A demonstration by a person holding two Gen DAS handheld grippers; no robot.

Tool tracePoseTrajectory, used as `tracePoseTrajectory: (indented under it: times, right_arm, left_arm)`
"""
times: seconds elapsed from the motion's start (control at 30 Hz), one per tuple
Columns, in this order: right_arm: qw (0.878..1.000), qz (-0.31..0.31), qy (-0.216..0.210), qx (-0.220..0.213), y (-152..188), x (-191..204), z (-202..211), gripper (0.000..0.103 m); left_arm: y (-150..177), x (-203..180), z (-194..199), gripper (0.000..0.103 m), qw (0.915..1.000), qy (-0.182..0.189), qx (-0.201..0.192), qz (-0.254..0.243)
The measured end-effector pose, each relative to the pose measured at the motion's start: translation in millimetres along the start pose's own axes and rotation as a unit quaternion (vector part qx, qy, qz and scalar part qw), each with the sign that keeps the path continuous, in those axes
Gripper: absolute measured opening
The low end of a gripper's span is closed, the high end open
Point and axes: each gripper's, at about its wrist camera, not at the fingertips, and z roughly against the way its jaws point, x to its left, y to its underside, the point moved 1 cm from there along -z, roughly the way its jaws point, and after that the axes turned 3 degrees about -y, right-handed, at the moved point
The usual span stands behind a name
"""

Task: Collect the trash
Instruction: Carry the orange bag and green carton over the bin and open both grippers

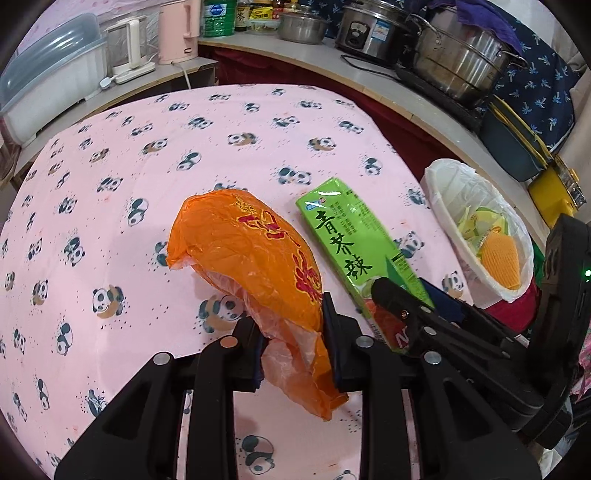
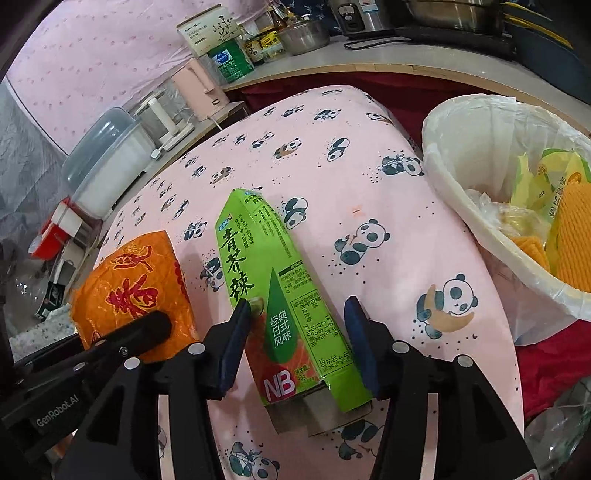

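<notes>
A crumpled orange plastic bag (image 1: 251, 258) lies on the pink panda tablecloth (image 1: 147, 155); my left gripper (image 1: 291, 332) is closed on its near end. The bag also shows in the right wrist view (image 2: 136, 291). A green carton box (image 2: 273, 291) lies beside it, also in the left wrist view (image 1: 354, 243). My right gripper (image 2: 299, 314) straddles the box's near end, its jaws open, the left finger (image 2: 236, 332) touching the box, the right one apart. A white-lined trash bin (image 2: 476, 170) with yellow and orange trash stands off the table's right edge, also in the left wrist view (image 1: 454, 195).
A counter behind the table holds steel pots (image 1: 458, 62), a rice cooker (image 1: 369, 29), a pink kettle (image 1: 181, 33), bottles and a plastic container (image 1: 51, 74). Red cloth hangs below the bin (image 2: 546, 354).
</notes>
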Motion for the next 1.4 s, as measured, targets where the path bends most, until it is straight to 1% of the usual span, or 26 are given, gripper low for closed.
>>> tracePoseTrajectory:
  times: [0.1, 0.2, 0.27, 0.3, 0.33, 0.4, 0.47, 0.67, 0.8, 0.97, 1.07, 1.17, 1.3, 1.4]
  right_arm:
    - [1.0, 0.016, 0.002, 0.003, 0.5, 7.1, -4.4, 0.053]
    - [1.0, 0.03, 0.002, 0.006, 2.3, 14.0, -7.8, 0.049]
    - [0.999, 0.036, -0.005, 0.01, 3.8, 17.7, -9.7, 0.038]
    - [0.999, 0.037, -0.015, 0.016, 4.5, 19.7, -11.5, 0.02]
    - [0.999, 0.038, -0.022, 0.022, 5.5, 22.1, -13.4, 0.019]
    - [0.999, 0.05, -0.01, 0.016, 6.8, 26.9, -11.9, 0.019]
    - [0.999, 0.052, -0.007, 0.011, 6.8, 28.1, -8.9, 0.019]
    - [0.999, 0.036, -0.004, -0.027, -7.3, 16.9, 18.9, 0.019]
    - [0.998, 0.021, 0.009, -0.06, -21.1, -0.8, 46.4, 0.019]
    - [0.994, -0.018, 0.033, -0.103, -35.6, -41.7, 86.7, 0.019]
    - [0.99, -0.038, 0.055, -0.127, -41.8, -69.8, 111.8, 0.019]
    - [0.984, -0.059, 0.077, -0.148, -45.8, -98.8, 135.3, 0.019]
    - [0.978, -0.081, 0.1, -0.166, -47.7, -131.4, 156.8, 0.019]
    - [0.974, -0.094, 0.111, -0.172, -47.4, -150.3, 166.0, 0.019]
  left_arm:
    - [1.6, 4.6, -3.9, 0.025, 1.0, 0.0, 0.003, 0.004]
    - [2.8, 6.2, -6.5, 0.025, 1.0, 0.002, 0.005, 0.008]
    - [3.3, 8.3, -8.6, 0.025, 0.9999, 0.004, 0.008, 0.01]
    - [3.4, 8.9, -9.6, 0.025, 0.9999, 0.005, 0.009, 0.012]
    - [3.4, 9.8, -10.4, 0.025, 0.9999, 0.004, 0.011, 0.012]
    - [2.8, 11.2, -10.5, 0.025, 0.9998, 0.006, 0.011, 0.014]
    - [0.9, 11.2, -8.5, 0.025, 0.9998, 0.008, 0.008, 0.014]
    - [-11.5, -3.3, -0.1, 0.025, 0.9998, 0.019, -0.006, 0.003]
    - [-24.8, -33.8, 6.7, 0.025, 0.9989, 0.035, -0.021, -0.023]
    - [-39.2, -84.9, 11.5, 0.025, 0.9952, 0.064, -0.035, -0.064]
    - [-47.3, -118.1, 10.2, 0.025, 0.9916, 0.088, -0.038, -0.087]
    - [-52.2, -150.8, 6.2, 0.025, 0.9874, 0.103, -0.039, -0.113]
    - [-56.1, -188.7, -2.2, 0.025, 0.9811, 0.13, -0.033, -0.139]
    - [-56.1, -210.5, -8.1, 0.025, 0.9774, 0.14, -0.031, -0.155]
